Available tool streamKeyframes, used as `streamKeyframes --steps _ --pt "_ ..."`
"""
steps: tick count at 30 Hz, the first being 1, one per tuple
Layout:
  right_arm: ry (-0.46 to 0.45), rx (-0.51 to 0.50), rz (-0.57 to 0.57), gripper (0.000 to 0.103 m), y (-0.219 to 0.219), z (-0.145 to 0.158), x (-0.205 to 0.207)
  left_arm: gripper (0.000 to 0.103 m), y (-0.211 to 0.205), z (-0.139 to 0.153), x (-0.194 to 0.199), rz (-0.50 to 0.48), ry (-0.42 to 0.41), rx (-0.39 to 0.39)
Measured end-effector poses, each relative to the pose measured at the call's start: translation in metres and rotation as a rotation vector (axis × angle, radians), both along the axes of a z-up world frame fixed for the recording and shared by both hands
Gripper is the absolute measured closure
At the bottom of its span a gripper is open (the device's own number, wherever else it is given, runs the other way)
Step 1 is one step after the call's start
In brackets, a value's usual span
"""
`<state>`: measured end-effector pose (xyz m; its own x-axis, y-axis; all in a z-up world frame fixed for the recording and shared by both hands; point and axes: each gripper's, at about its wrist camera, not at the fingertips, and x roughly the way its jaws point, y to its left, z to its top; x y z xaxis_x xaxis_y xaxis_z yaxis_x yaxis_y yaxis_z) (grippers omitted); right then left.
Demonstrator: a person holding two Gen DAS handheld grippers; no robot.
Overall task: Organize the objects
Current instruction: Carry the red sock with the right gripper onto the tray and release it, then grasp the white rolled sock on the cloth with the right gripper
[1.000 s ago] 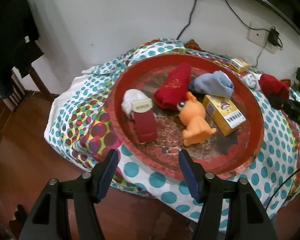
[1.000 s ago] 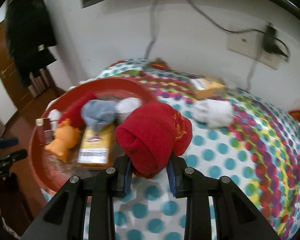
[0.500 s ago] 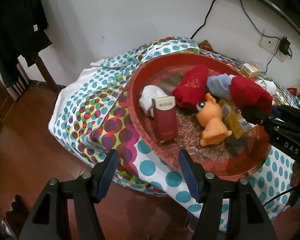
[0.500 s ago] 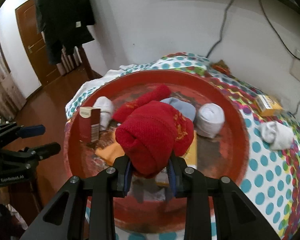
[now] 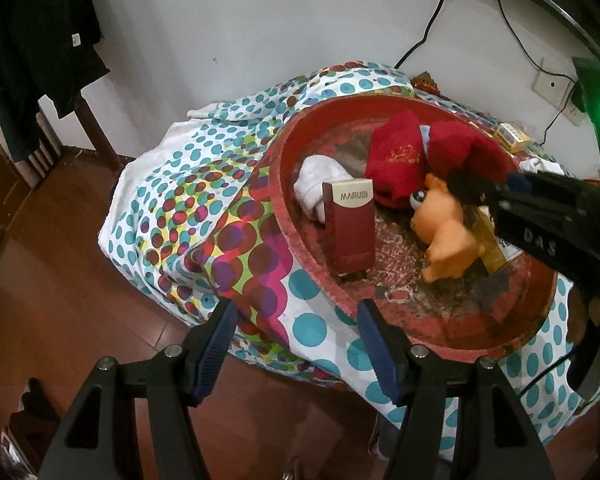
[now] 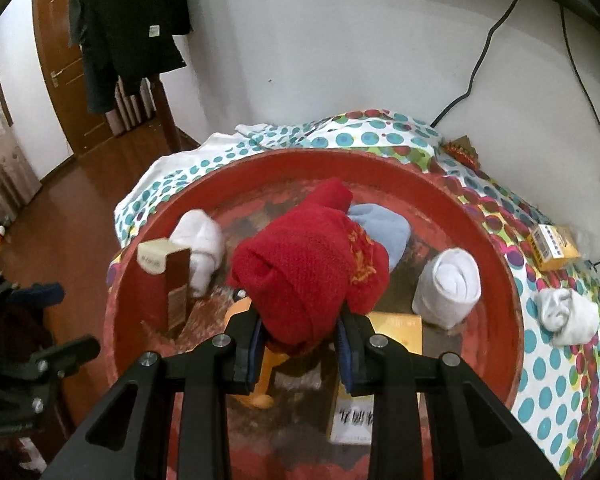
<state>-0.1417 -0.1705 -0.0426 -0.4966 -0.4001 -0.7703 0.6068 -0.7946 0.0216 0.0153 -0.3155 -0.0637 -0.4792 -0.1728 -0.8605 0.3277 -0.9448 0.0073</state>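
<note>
I see the bench under a polka-dot cloth (image 5: 172, 216), and on it the big round red tray (image 6: 512, 300), which I use as my landmark. My right tool (image 6: 300, 344) hovers over the tray's near half, its jaws closed tight on a rolled red sock (image 6: 308, 276); from the left wrist view the same sock (image 5: 460, 148) hangs above the tray's contents, near the orange toy. My left tool (image 5: 294, 344) sits off the tray's near rim, over the cloth's edge and the wooden floor (image 5: 60, 300), jaws spread wide with nothing between them.

Inside the tray, a second red sock (image 5: 396, 160) lies toward the far side, with a pale blue sock (image 6: 380, 228) just beside it. A rolled white sock (image 6: 448, 284) stands at the tray's right side, and another white sock (image 6: 200, 248) lies at its left, touching a maroon box (image 5: 350, 228) that stands upright and reads "MARUBI". An orange toy (image 5: 444, 232) lies near the tray's middle, against a yellow box (image 6: 380, 372), which lies flat under my right tool.

Outside the tray, to its right on the cloth, lie a crumpled white sock (image 6: 564, 312) and, farther back, a small yellow box (image 6: 552, 246).
</note>
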Motion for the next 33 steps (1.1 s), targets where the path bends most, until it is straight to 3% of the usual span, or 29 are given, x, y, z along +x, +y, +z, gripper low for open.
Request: streamKeyframes --steps 8,10,12,19,22,28,30,33 --pt "-0.034 -0.013 -0.017 0.071 0.011 -0.004 -0.004 0.039 0.003 -0.002 -0.002 -0.013 -0.003 0.005" --pt "-0.027 -0.015 -0.017 0.065 0.014 -0.002 -0.002 0.039 0.003 -0.003 -0.002 -0.011 -0.002 0.002" --pt "-0.027 -0.025 -0.028 0.05 0.021 0.001 -0.001 0.039 0.003 -0.003 -0.002 -0.006 0.0 -0.003" --pt "-0.005 -0.065 -0.083 0.04 0.061 0.019 0.004 0.039 0.0 -0.006 -0.002 -0.006 0.001 0.024" --pt "0.01 -0.086 -0.136 0.032 0.09 0.028 0.001 0.039 0.002 -0.007 -0.002 -0.002 -0.001 0.023" --pt "0.039 -0.095 -0.325 0.029 0.161 0.039 -0.026 0.039 0.01 -0.003 -0.002 -0.021 0.016 -0.011" --pt "0.039 -0.079 -0.382 0.023 0.18 0.036 -0.039 0.039 0.013 -0.002 -0.002 -0.04 0.027 0.001" --pt "0.018 -0.039 -0.462 0.023 0.204 0.02 -0.064 0.039 0.017 -0.002 -0.003 -0.059 0.031 0.004"
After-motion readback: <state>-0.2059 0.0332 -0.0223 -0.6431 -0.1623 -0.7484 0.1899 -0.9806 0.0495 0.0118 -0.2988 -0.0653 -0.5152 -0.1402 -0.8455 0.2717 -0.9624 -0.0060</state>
